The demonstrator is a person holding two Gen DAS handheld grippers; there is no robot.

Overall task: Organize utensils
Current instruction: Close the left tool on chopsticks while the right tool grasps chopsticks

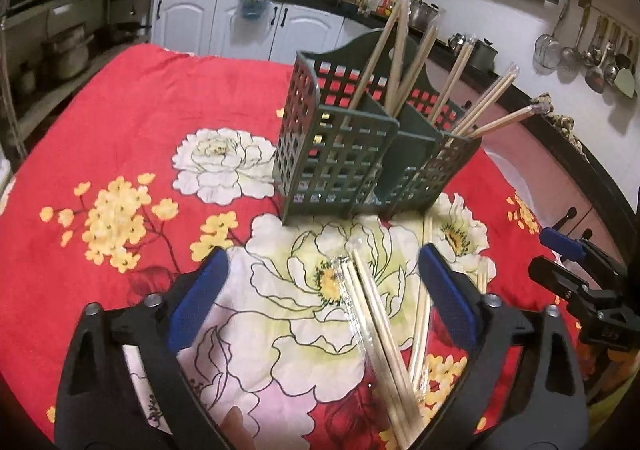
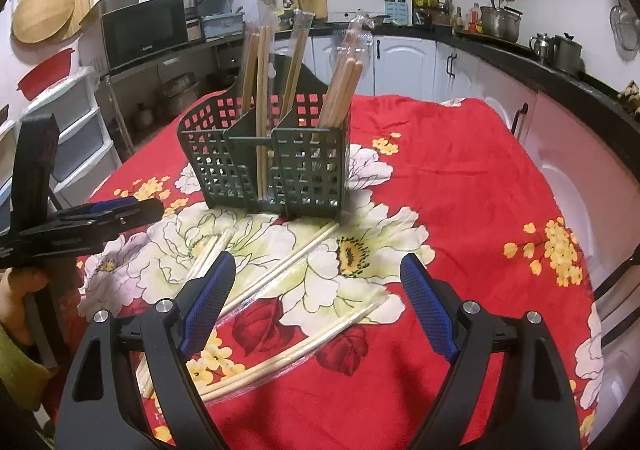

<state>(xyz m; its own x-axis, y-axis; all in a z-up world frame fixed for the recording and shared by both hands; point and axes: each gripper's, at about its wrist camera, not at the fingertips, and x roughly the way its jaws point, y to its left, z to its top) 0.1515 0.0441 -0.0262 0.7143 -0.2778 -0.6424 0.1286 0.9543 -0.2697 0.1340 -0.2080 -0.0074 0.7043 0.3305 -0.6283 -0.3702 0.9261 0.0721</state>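
Chopsticks (image 1: 376, 314), wrapped in clear sleeves, lie loose on red floral tablecloth (image 1: 132, 97) in front of dark green lattice holder (image 1: 340, 169); more pairs stand upright in holder's compartments. Left gripper (image 1: 320, 290) spread wide over the loose pairs, nothing pinched, pads clear of them. Right gripper (image 2: 316, 306) also spread, empty, above another wrapped pair (image 2: 304, 350).

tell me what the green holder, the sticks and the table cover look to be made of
Holder: looks like moulded plastic, matt dark green, with an even grid of square holes.
Chopsticks: pale wood or bamboo, unpainted; several sit in clear glossy sleeves, probably thin plastic film.
Table cover: soft printed fabric, red with flowers; it looks slightly fuzzy, perhaps fleece.
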